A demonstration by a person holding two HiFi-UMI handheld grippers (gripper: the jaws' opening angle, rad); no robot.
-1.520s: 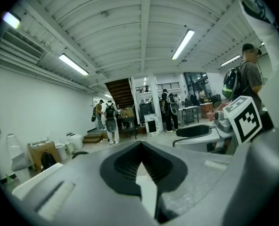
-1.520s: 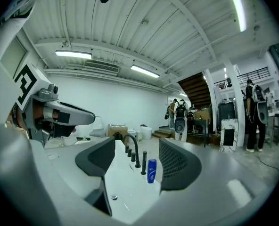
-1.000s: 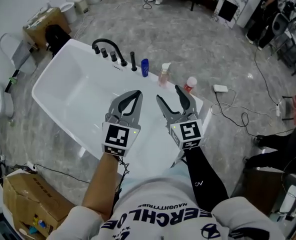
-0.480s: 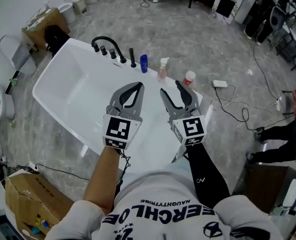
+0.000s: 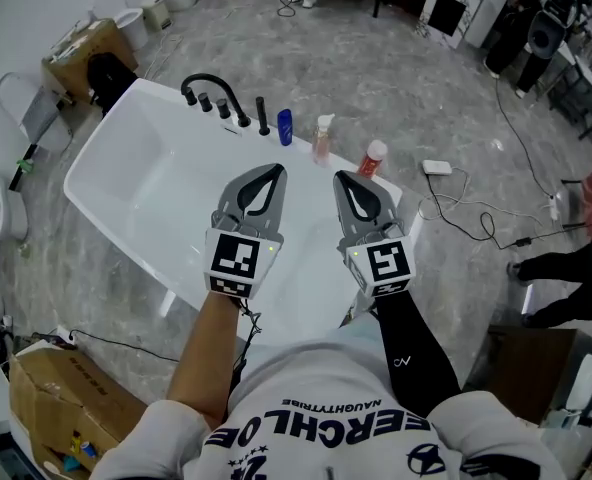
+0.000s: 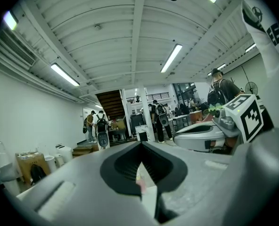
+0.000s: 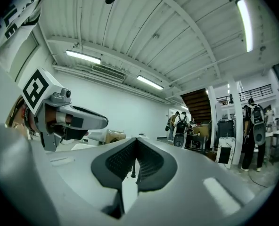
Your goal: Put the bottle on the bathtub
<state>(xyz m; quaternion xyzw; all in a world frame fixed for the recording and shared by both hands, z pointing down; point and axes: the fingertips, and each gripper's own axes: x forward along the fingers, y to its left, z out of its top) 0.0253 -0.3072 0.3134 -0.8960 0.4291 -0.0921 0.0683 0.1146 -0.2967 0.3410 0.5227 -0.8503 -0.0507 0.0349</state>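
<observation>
The white bathtub (image 5: 106, 163) lies below both grippers in the head view. On its far rim stand a blue bottle (image 5: 285, 127), a pink pump bottle (image 5: 322, 140) and a red-capped bottle (image 5: 373, 158). My left gripper (image 5: 272, 169) (image 6: 140, 145) hovers over the tub's right half, shut and empty. Beside it my right gripper (image 5: 342, 177) (image 7: 136, 139) has just been closing; its jaws now meet with nothing between them. Both point level toward the bottles, well short of them. Neither gripper view shows the bottles.
A black faucet (image 5: 208, 90) and a slim black bottle (image 5: 263, 116) stand on the far rim to the left. Cardboard boxes (image 5: 84, 46) (image 5: 61, 398) sit by the tub's far and near left. Cables (image 5: 466, 213) and a white adapter (image 5: 438, 168) lie on the floor to the right.
The right gripper's jaws, spread wide before, have come together on nothing, and it has drifted slightly up and forward. The left gripper has stayed put.
</observation>
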